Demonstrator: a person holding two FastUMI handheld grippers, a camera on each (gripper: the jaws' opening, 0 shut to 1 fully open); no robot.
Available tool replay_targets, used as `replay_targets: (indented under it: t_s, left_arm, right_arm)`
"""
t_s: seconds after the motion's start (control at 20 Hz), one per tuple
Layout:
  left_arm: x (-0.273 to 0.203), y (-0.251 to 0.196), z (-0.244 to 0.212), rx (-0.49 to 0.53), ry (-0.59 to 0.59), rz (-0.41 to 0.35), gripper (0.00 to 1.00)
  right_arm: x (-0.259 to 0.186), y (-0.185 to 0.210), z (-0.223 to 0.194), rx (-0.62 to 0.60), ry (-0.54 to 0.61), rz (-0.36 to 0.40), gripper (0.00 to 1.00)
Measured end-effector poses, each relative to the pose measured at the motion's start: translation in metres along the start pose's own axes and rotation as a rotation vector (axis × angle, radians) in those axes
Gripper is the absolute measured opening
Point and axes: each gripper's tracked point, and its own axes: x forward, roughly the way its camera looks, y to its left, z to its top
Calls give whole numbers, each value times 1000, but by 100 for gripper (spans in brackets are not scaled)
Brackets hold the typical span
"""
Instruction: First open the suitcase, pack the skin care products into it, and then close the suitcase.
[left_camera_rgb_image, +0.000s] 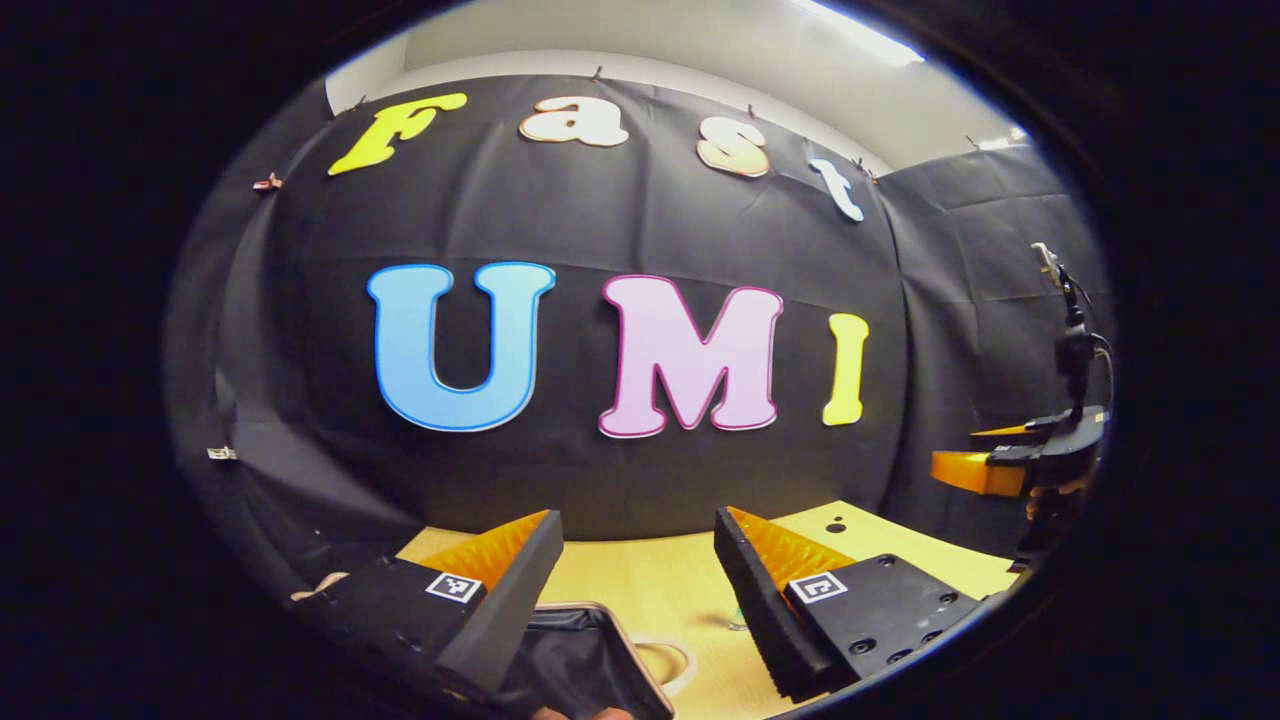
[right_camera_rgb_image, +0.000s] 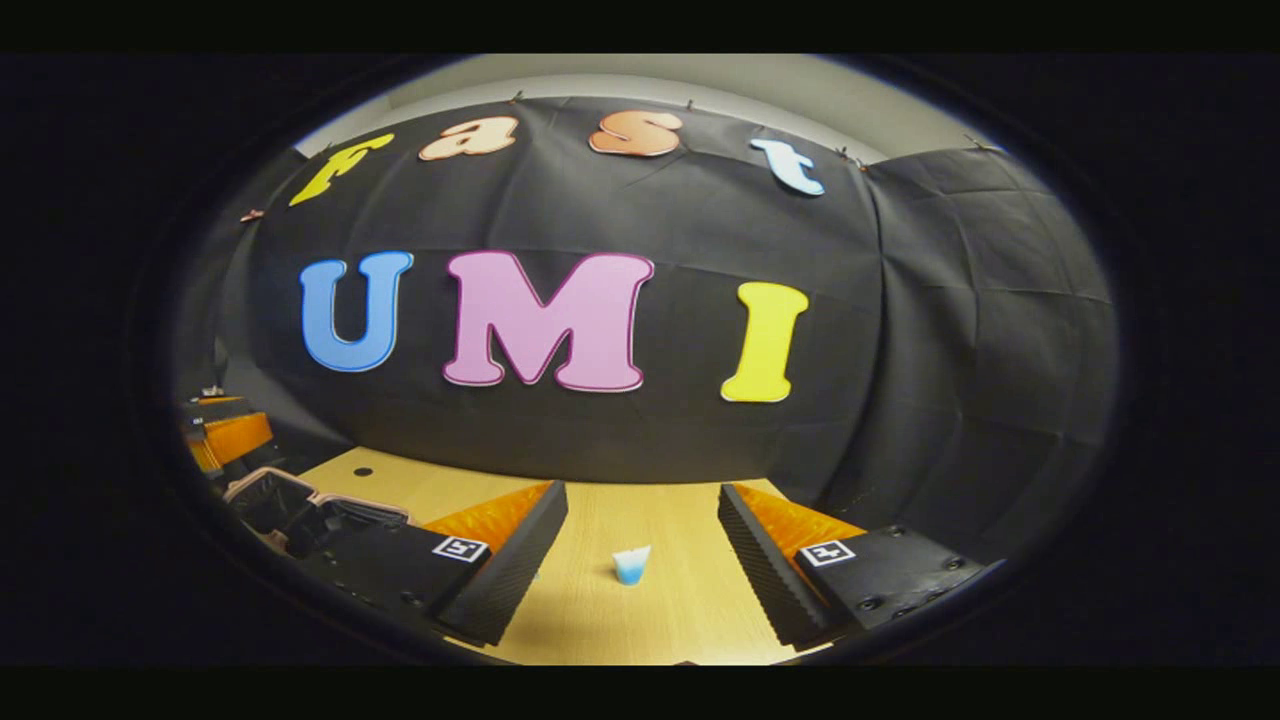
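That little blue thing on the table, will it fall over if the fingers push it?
Probably. The blue thing looks small and light, wider on top than below, so a nudge may tip or slide it on the smooth table. The right gripper is open around it, not touching.

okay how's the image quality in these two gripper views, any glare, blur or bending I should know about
Left gripper view: bright ceiling light glares at top, fisheye bows the wall; the suitcase at the bottom is cut off and dim. Right gripper view: darker and softer overall, the small blue product on the table looks slightly blurred, edges fall into shadow.
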Motion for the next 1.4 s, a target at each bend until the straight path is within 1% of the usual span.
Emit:
replay_targets:
  t_s: [0.05, 0.1, 0.2, 0.25, 0.3, 0.35, 0.5, 0.55, 0.75, 0.8, 0.85, 0.9, 1.0, 1.2, 1.3, 1.35, 1.4]
  left_arm:
    - [11, -11, -14, -6, 20, -17, 96]
    - [19, -21, -28, -8, 45, -29, 96]
    - [41, -46, -62, 4, 102, -42, 96]
    - [51, -59, -76, -10, 114, -64, 96]
    - [62, -75, -95, -35, 136, -89, 96]
    - [73, -86, -115, -51, 169, -96, 96]
    - [102, -94, -180, -2, 299, -58, 96]
    - [111, -100, -193, 8, 317, -59, 96]
    - [156, -105, -234, 41, 366, -33, 96]
    - [163, -104, -245, 39, 379, -23, 92]
    - [169, -105, -255, 34, 398, -17, 96]
    - [176, -104, -271, 34, 426, -3, 96]
    - [185, -103, -288, 31, 454, 10, 97]
    - [195, -108, -305, 19, 472, 0, 96]
    - [199, -117, -305, 11, 469, -39, 96]
    - [208, -113, -308, 29, 461, -14, 91]
    - [195, -114, -297, 11, 473, -24, 74]
  right_arm:
    - [6, -1, -4, -7, 8, 10, 94]
    - [12, -4, -9, -15, 18, 21, 97]
    - [26, -5, -25, -30, 47, 45, 96]
    - [35, -6, -42, -35, 87, 65, 96]
    - [41, -6, -53, -34, 103, 80, 96]
    - [47, -5, -61, -30, 115, 95, 97]
    - [69, -1, -105, -21, 191, 140, 97]
    - [74, 0, -117, -20, 213, 152, 97]
    - [90, -4, -143, -37, 252, 188, 97]
    - [97, -5, -147, -39, 264, 194, 97]
    - [101, -6, -152, -39, 277, 205, 97]
    - [103, -7, -155, -45, 282, 209, 97]
    - [107, -10, -162, -63, 291, 213, 97]
    - [113, -13, -169, -72, 304, 208, 97]
    - [117, -14, -175, -61, 311, 197, 97]
    - [119, -14, -177, -56, 314, 192, 97]
    - [121, -13, -179, -54, 314, 187, 97]
